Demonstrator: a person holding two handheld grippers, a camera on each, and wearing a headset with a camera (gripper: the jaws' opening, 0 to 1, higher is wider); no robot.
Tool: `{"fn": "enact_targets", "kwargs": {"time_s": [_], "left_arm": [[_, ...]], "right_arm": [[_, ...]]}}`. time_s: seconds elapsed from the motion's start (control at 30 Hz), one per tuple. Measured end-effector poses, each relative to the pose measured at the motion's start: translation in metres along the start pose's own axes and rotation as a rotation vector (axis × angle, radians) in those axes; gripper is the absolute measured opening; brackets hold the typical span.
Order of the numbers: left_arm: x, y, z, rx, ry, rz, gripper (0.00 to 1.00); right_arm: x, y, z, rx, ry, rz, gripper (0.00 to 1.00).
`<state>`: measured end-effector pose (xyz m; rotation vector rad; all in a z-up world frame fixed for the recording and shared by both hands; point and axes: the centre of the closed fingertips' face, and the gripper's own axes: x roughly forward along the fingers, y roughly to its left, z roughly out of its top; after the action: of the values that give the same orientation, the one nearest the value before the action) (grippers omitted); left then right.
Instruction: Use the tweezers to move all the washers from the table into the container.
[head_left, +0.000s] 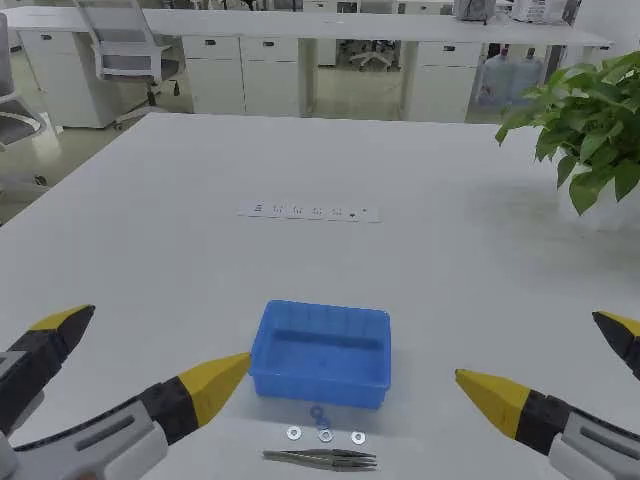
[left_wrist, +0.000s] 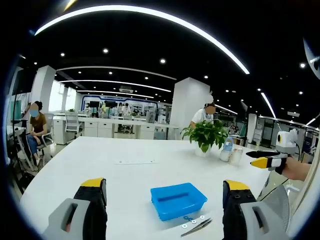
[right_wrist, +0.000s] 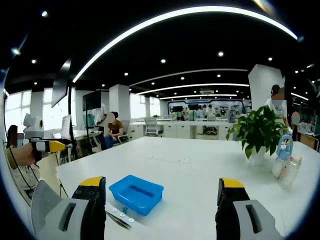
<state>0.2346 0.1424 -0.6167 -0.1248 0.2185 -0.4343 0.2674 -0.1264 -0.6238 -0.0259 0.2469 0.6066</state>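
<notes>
A blue plastic container (head_left: 320, 352) stands on the white table near its front edge, also seen as container (left_wrist: 178, 199) and container (right_wrist: 136, 192). In front of it lie three silver washers (head_left: 325, 436) in a row, with a blue ring (head_left: 319, 413) just behind them, washers (left_wrist: 193, 221), washers (right_wrist: 122, 214). Metal tweezers (head_left: 320, 458) lie flat closest to me, tweezers (left_wrist: 197, 227), tweezers (right_wrist: 118, 220). My left gripper (head_left: 150, 355) hovers open at the left of the container, my right gripper (head_left: 555, 365) open at its right. Both hold nothing.
A potted green plant (head_left: 590, 130) stands at the table's far right, with bottles (right_wrist: 287, 165) beside it. A strip of labels (head_left: 310, 211) lies mid-table. Desks, office chairs (head_left: 125, 55) and seated people (right_wrist: 114, 131) are beyond the table.
</notes>
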Motion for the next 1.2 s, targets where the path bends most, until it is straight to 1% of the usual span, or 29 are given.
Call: {"fn": "enact_targets", "kwargs": {"time_s": [0.1,0.2,0.3,0.43,0.53,0.6,0.7,0.77,0.8,0.9,1.1,1.2], "left_arm": [[-0.001,0.003,0.001,0.004,0.001,0.005,0.99],[0.0,0.003,0.002,0.001,-0.001,0.004,0.99],[0.002,0.001,0.002,0.004,0.003,-0.001,0.99],[0.008,-0.002,0.003,0.011,0.004,-0.017,0.99],[0.01,-0.004,0.003,0.013,0.007,-0.025,0.99],[0.009,-0.003,0.003,0.013,0.006,-0.019,0.99],[0.009,-0.002,0.001,0.002,0.011,-0.014,0.99],[0.009,-0.001,0.002,0.003,0.005,-0.011,0.99],[0.009,-0.001,0.003,0.001,0.003,-0.01,0.99],[0.009,0.0,0.005,0.001,-0.004,-0.006,0.99],[0.011,0.007,0.001,-0.006,0.009,0.009,0.99],[0.013,0.008,0.001,-0.009,0.007,0.01,0.99]], "right_arm": [[0.003,0.004,0.004,0.008,-0.014,0.012,0.88],[0.005,0.006,0.003,0.002,-0.006,0.016,0.88],[0.004,0.007,0.001,0.001,0.0,0.018,0.88],[0.002,0.005,-0.001,0.011,-0.003,0.004,0.88],[0.003,0.005,-0.005,0.014,0.016,0.002,0.88],[0.004,0.007,-0.004,0.002,0.018,0.01,0.88],[0.005,0.005,-0.003,0.001,0.014,0.006,0.87],[0.008,0.001,-0.003,0.02,0.012,0.001,0.87],[0.01,0.001,-0.003,0.03,0.014,0.006,0.86],[0.012,0.001,-0.003,0.028,0.018,0.01,0.83],[0.015,0.0,-0.003,0.023,0.017,0.009,0.84],[0.015,-0.001,-0.003,0.02,0.021,0.007,0.84]]}}
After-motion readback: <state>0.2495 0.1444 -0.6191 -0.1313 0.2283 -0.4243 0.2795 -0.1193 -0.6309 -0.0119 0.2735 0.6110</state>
